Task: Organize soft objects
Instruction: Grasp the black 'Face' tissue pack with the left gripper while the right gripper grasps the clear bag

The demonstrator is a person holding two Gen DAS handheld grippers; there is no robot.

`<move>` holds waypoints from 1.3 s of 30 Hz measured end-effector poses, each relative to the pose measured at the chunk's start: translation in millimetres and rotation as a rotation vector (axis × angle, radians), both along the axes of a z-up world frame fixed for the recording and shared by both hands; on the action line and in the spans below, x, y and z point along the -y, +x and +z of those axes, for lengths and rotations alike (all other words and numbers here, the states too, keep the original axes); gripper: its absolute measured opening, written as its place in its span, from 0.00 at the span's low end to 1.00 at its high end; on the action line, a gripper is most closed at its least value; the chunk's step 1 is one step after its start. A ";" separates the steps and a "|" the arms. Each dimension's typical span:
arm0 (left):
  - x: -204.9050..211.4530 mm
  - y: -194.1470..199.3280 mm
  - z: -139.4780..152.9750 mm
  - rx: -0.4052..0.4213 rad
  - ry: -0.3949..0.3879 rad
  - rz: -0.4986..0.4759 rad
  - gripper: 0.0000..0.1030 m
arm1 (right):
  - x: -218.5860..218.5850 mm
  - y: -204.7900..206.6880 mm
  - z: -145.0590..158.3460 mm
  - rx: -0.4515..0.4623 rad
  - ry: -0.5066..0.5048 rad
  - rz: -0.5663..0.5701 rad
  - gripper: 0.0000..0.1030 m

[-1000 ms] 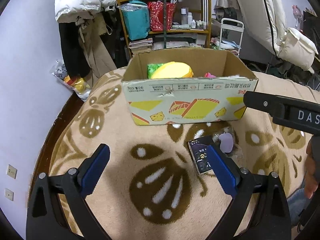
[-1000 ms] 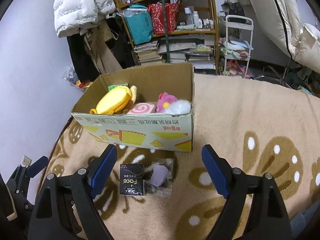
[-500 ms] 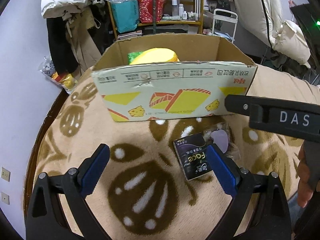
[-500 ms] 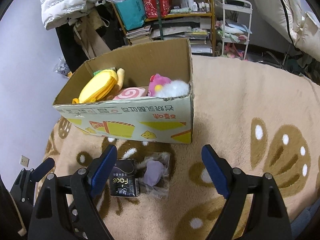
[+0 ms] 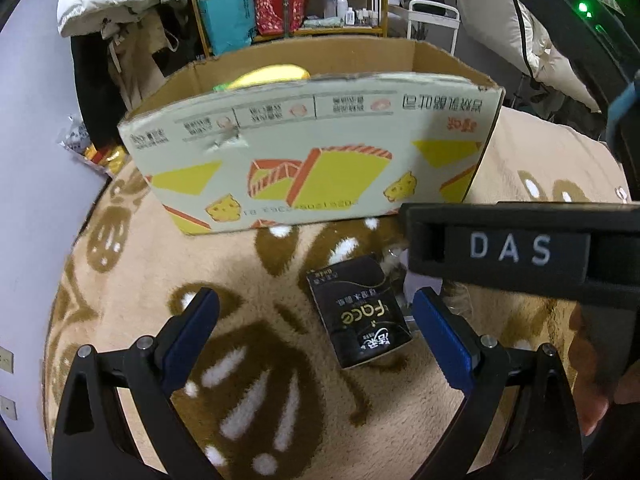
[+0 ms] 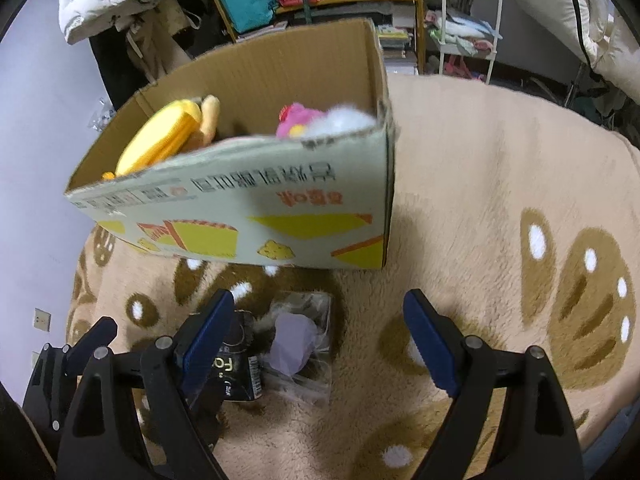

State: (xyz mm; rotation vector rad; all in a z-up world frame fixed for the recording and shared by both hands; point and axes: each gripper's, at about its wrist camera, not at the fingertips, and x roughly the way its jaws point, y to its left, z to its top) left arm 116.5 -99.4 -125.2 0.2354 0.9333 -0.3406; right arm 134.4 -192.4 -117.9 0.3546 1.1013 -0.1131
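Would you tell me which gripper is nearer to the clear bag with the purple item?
Right. The right gripper frames the clear bag between its open fingers; the left gripper is open around the black pack beside it.

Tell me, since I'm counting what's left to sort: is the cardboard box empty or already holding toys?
Holding toys. The cardboard box is open-topped, and a yellow plush and a pink and white plush show inside.

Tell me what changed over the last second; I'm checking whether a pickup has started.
Both grippers came down toward the blanket: the cardboard box and black Face pack loom larger. The left gripper now frames the pack; the right gripper hangs over the clear bag with the purple item. Nothing was gripped or released. Both jaws stayed open; box, pack and bag stayed put.
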 end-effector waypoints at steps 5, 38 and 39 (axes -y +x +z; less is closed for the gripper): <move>2.8 5.2 -11.3 -0.049 -0.005 -0.026 0.93 | -5.2 2.3 -13.0 -0.042 -0.002 0.014 0.88; -6.8 11.1 -42.6 -0.072 0.058 0.013 0.70 | -20.1 15.6 -46.2 -0.140 -0.072 0.065 0.88; -6.9 11.6 -42.3 -0.074 0.051 0.014 0.70 | -20.0 15.5 -45.3 -0.140 -0.071 0.065 0.88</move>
